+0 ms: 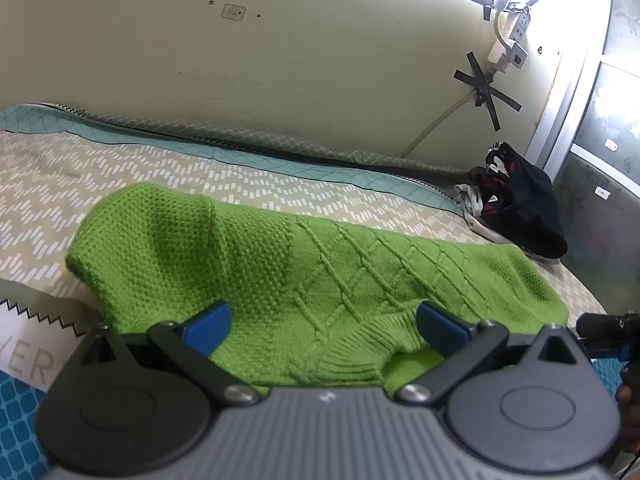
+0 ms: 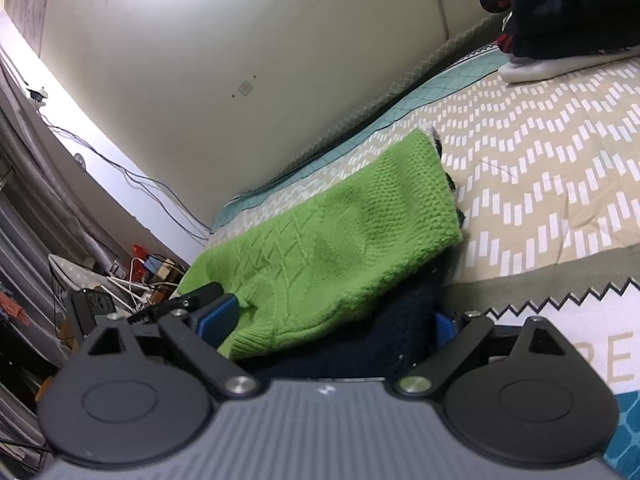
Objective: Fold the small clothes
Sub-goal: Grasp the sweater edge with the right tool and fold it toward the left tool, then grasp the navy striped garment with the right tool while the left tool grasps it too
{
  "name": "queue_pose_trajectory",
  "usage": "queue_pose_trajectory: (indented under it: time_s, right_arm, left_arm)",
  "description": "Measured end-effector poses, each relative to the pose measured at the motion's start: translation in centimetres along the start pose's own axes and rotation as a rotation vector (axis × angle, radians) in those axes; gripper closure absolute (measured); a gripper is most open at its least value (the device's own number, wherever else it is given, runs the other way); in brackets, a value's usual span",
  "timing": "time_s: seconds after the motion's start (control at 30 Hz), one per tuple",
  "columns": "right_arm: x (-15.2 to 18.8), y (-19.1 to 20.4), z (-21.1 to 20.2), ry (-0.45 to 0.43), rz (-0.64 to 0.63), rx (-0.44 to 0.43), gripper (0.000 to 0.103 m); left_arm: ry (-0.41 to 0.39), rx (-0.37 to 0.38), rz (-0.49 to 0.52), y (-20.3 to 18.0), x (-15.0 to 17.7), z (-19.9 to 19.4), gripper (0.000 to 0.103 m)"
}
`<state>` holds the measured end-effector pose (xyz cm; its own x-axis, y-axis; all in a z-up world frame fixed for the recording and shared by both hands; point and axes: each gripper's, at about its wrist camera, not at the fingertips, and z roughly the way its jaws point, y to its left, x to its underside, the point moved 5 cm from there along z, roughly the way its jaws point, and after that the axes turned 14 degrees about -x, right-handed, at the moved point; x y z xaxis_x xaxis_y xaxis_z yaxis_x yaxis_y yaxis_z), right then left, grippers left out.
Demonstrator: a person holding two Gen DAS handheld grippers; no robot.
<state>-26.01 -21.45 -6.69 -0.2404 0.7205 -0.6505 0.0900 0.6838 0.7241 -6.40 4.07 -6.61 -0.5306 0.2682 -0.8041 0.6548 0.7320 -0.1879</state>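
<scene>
A small green knitted sweater (image 1: 280, 264) lies folded lengthwise on the patterned bedspread (image 1: 120, 168). My left gripper (image 1: 324, 324) is open, its blue pads either side of the sweater's ribbed near edge. In the right wrist view the green sweater (image 2: 340, 240) lies on top of a dark navy garment (image 2: 360, 344). My right gripper (image 2: 328, 320) is open, its fingers spread around the near edge of both garments. The right gripper's tip shows at the right edge of the left wrist view (image 1: 608, 332).
A pile of dark and white clothes (image 1: 516, 208) sits at the far right of the bed by the wall; it also shows in the right wrist view (image 2: 568, 12). A taped power strip (image 1: 508, 44) hangs on the wall. Cluttered cables (image 2: 136, 276) lie beyond the bed's left end.
</scene>
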Motion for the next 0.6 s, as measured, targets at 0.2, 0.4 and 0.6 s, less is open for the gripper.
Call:
queue_pose_trajectory:
  time_s: [0.2,0.4,0.6]
  right_arm:
    - [-0.7,-0.3,0.2,-0.013,0.064,-0.011,0.013]
    - [-0.6,-0.1,1.5,0.001,0.061,0.027,0.046]
    - [-1.2,0.7,1.0,-0.008,0.105,-0.027,0.072]
  left_arm:
    - [-0.015,-0.009,-0.03,0.6,-0.1,-0.2,0.022]
    - [-0.009,-0.058,0.0,0.2,0.0,0.2,0.053]
    - [-0.015,-0.096,0.046,-0.5,0.2,0.5,0.053]
